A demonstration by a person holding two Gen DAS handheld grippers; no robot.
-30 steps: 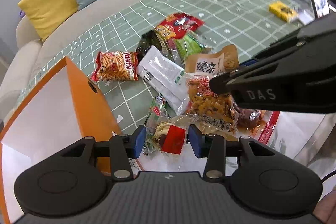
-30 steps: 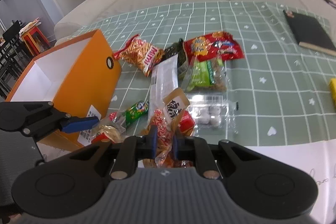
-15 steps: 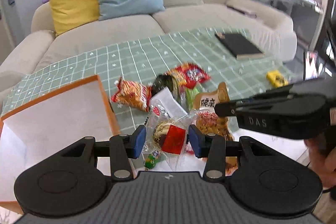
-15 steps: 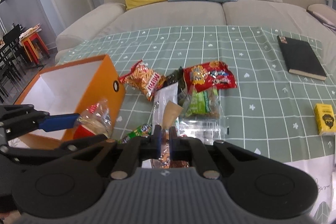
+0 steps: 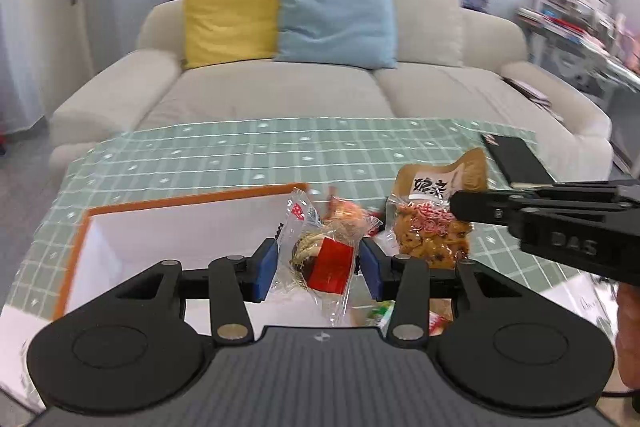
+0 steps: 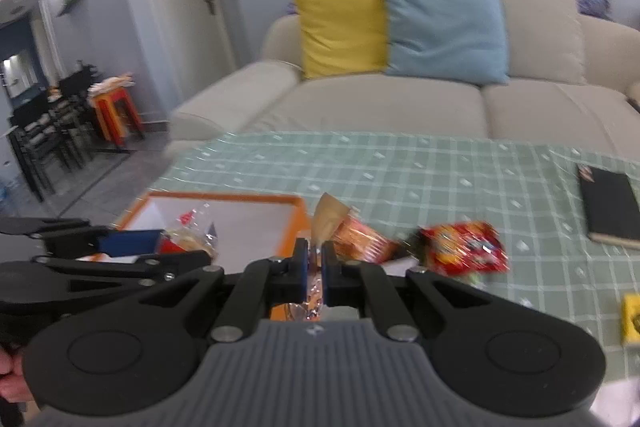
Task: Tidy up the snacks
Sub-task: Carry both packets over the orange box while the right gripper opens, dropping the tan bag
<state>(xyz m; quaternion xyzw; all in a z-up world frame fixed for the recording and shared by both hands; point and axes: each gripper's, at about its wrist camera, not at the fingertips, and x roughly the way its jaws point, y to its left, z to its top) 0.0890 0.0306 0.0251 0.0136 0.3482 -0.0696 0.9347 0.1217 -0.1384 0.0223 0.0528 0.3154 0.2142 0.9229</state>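
Two cushions (image 5: 286,15) on sofa (image 5: 280,95) | green checked tablecloth (image 5: 240,151) | orange box (image 5: 168,227)

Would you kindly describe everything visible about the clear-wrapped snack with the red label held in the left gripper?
The clear-wrapped snack is a crinkly transparent plastic packet with a red label on its front and a pale and dark brown lump inside. It hangs upright, lifted off the table, pinched from both sides by the blue pads of the left gripper. It sits at the near edge of the orange box.
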